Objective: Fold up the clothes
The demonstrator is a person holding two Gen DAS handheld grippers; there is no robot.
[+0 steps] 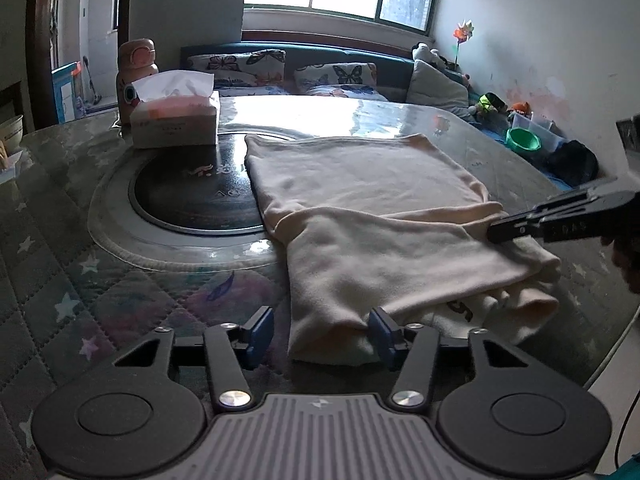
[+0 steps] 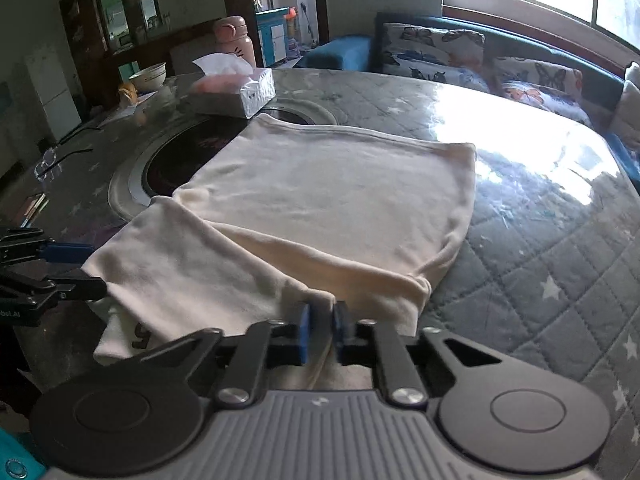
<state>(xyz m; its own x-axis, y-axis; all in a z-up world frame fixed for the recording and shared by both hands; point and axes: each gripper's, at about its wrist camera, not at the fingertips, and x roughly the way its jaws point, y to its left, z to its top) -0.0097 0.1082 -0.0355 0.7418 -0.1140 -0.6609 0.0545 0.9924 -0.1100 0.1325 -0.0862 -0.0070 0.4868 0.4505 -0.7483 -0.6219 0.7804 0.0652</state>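
Cream garment [image 2: 320, 200] spread flat on quilted bench [image 2: 540, 260], near edge folded over. Right gripper [image 2: 320, 326] fingers pinched tight on a fold of near hem. Left gripper [image 1: 320, 334] fingers about half apart, one blue pad [image 1: 380, 332] touching the garment's near corner, the other off to the side, nothing gripped. Tissue box [image 1: 176, 120] and pink bottle [image 1: 134, 76] well beyond, beside a round dark inset [image 1: 192, 196] partly under the cloth.

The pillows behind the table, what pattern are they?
The pillows carry a butterfly print on a light ground, clearest in the left wrist view.
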